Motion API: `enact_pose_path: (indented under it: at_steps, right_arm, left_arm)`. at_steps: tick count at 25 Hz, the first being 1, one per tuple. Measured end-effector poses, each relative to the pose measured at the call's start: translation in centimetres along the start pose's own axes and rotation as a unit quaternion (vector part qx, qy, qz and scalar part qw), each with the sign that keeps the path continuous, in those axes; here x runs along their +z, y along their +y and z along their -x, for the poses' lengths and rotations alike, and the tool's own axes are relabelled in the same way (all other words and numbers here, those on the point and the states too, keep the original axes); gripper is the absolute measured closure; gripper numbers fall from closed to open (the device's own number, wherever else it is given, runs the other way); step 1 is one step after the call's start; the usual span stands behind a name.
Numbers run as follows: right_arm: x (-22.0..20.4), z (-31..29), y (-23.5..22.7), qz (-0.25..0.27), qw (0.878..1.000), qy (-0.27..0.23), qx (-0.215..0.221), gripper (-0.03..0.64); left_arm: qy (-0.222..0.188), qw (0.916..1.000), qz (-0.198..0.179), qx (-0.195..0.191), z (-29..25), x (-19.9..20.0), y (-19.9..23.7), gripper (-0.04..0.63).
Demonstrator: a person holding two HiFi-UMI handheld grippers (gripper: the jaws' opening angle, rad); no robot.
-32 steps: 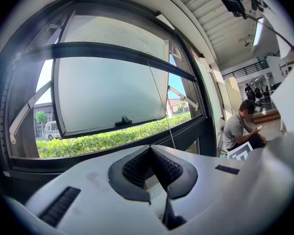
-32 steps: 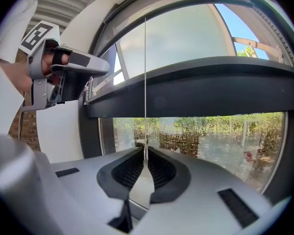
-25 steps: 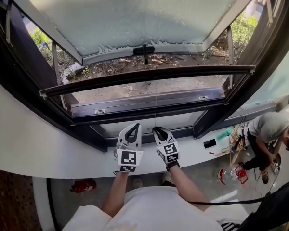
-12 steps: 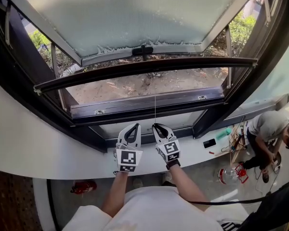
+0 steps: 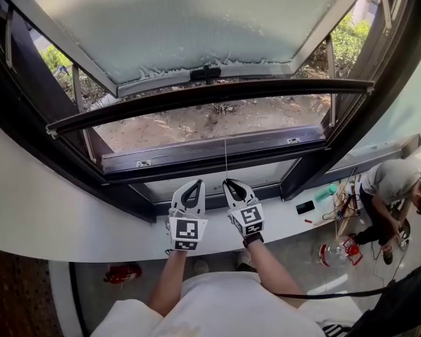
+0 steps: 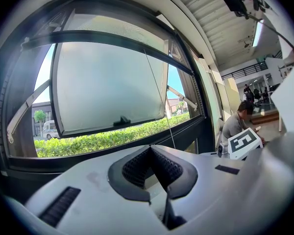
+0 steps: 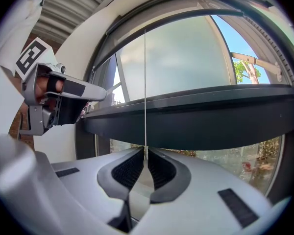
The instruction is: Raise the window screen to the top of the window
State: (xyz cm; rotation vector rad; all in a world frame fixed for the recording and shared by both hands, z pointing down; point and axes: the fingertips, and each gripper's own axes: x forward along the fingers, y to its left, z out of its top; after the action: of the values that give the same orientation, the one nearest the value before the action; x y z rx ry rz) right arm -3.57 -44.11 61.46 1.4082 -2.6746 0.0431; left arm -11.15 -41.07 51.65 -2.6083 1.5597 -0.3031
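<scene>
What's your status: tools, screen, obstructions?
Left tool shut, empty. Right tool shut on pull cord. Screen bar raised, not yet at top. No obstruction seen.

Two grippers are counted: one left hand-held gripper (image 5: 194,186) and one right hand-held gripper (image 5: 234,185); one window screen (image 5: 210,98); one pull cord (image 5: 226,156). One person (image 5: 391,187) is beyond the sill.

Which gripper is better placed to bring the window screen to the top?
The right gripper: its jaws are closed on the thin cord that runs up toward the screen bar. The left gripper is shut on nothing, beside the cord.
</scene>
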Motion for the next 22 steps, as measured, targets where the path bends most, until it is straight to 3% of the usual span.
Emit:
enact_pose_path:
  at_steps: [22]
  right_arm:
    - [2.5,0.1,0.4,0.006,1.000,-0.029,0.006,0.591]
  left_arm:
    - [0.004,1.0000,0.001,-0.001,-0.1,-0.1,-0.2,0.594]
